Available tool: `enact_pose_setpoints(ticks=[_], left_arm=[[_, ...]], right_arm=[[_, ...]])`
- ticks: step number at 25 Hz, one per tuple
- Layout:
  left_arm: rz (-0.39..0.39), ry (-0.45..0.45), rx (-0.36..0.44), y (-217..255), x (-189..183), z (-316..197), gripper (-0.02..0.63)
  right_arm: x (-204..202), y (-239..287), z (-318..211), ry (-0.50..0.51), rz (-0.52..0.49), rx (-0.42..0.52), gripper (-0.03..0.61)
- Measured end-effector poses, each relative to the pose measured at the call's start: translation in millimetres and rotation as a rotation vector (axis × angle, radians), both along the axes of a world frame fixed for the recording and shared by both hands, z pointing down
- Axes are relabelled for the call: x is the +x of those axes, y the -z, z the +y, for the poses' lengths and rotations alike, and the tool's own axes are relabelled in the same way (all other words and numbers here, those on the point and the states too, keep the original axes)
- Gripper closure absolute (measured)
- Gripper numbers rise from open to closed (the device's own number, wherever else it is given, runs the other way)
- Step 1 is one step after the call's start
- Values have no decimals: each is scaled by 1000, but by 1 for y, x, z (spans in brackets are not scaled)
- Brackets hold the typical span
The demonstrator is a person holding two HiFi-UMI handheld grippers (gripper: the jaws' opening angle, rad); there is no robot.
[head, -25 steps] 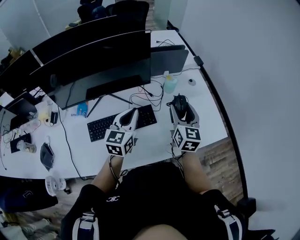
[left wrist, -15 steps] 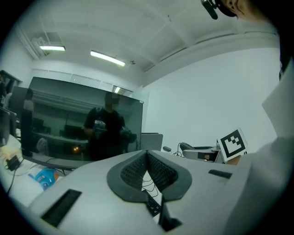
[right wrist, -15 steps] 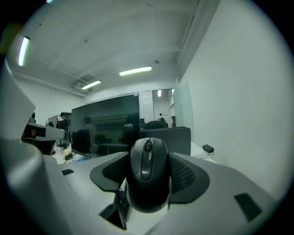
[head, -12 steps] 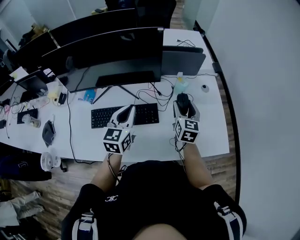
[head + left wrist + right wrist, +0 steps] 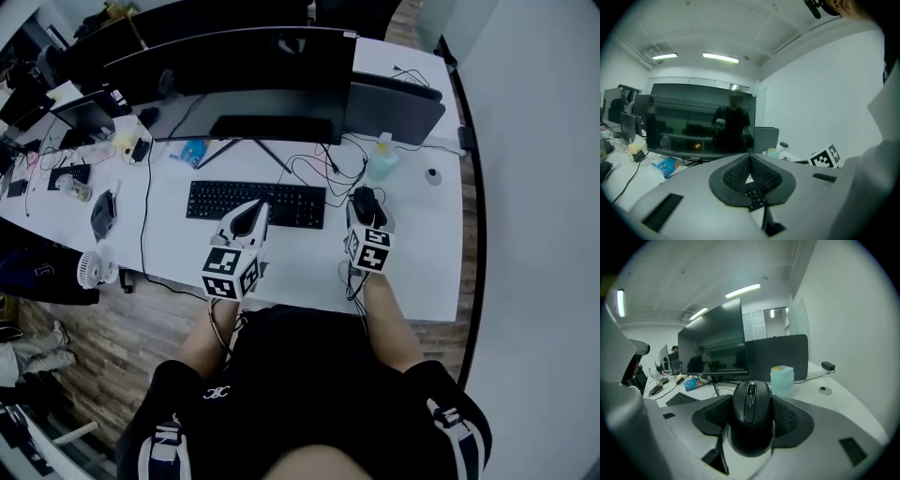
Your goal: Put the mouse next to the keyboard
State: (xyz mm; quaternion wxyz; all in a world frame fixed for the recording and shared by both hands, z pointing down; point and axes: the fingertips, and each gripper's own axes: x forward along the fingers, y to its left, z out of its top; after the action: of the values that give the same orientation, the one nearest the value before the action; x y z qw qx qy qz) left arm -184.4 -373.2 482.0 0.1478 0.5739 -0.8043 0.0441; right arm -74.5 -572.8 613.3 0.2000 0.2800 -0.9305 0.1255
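Two grippers, one mouse, one keyboard, one large monitor (image 5: 234,66), one pale bottle (image 5: 382,161), all on or over one white desk (image 5: 309,272).
- Right gripper (image 5: 367,214): jaws wide, pads clamped on the sides of the black mouse (image 5: 750,413). Only the right gripper view shows this grip.
- Head view: mouse just right of the keyboard (image 5: 255,202), a gap between them.
- Left gripper (image 5: 750,161): pads meet, nothing held; keyboard keys show beneath.

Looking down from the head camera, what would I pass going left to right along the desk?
small white fan → keyboard → mouse → small round object
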Motion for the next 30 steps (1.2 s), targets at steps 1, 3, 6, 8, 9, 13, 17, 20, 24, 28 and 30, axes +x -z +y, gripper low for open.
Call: enact_pose_setpoints(ticks=[1,3,6,8,9,13,17,20,24,28,30], left_arm=[[1,9,-8,-3,2,-1,601],[9,24,-28,-11,7,-3,601],[30,41,-54,-26,16,-6,601],[39,47,-65,-33,21,-8,601],[42,48,-69,-36,24,-9,601],[47,59,-86,-45,34,-11,601],[44,87,-89,-46,36,-7,601],[44,108,-89,-46,36,-2,601],[34,113,-80,-42,37,-2,601],[24,102,-69,-38,39,-5,601],[22,94,-63,-37,40,-7,601]], right_arm=[[-1,-8,1,14,11,-9,296],[1,-26,4,36,35,-32,296],[6,-52,6,53,77,-68,296],[8,-67,6,63,106,-85,295],[9,-75,6,69,119,-92,296],[11,-101,9,87,164,-126,295],[11,-126,9,96,232,-151,295],[10,-139,2,85,273,-150,293],[8,-139,-4,39,317,-163,293],[1,-133,-5,48,277,-174,256],[1,-128,-7,55,247,-157,227]])
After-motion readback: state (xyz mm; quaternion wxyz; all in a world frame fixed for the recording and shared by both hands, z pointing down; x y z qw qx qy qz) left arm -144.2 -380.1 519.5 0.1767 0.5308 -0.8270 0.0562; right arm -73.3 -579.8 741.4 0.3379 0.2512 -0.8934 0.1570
